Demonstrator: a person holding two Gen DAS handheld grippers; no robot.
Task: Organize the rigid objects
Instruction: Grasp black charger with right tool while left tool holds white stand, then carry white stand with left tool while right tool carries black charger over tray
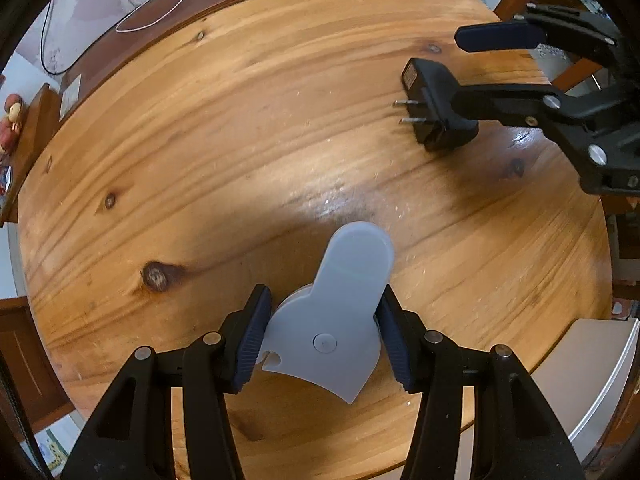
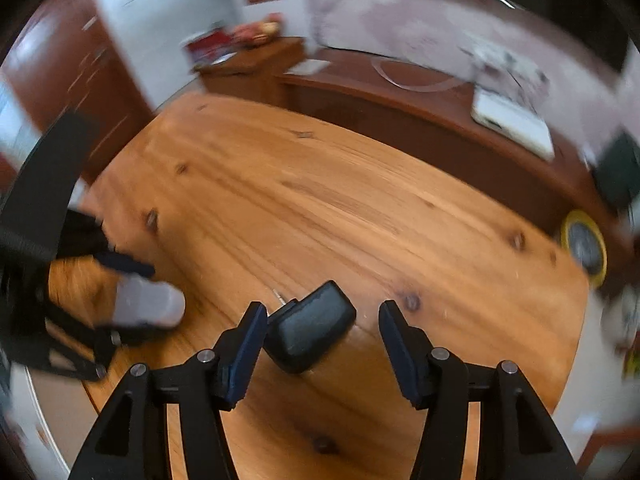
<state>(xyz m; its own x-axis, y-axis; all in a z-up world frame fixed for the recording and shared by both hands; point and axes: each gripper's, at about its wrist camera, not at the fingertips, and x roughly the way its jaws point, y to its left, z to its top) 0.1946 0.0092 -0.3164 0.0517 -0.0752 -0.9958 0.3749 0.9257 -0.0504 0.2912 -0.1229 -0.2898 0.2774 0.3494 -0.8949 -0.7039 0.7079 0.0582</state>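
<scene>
adapter (image 2: 310,326) against right gripper (image 2: 322,344) left pad, unclamped

Glossy knotty wooden table (image 1: 240,140), matt grey plastic piece (image 1: 340,320), seemingly smooth black adapter (image 1: 436,108).

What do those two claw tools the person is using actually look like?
Both are alike. The left gripper and right gripper are matte black plastic linkages joined by round silver pins. Each has two fingers faced with dark blue ribbed pads. Triangular cut-outs lighten the black arms. No cables, markings or sleeves show.
</scene>
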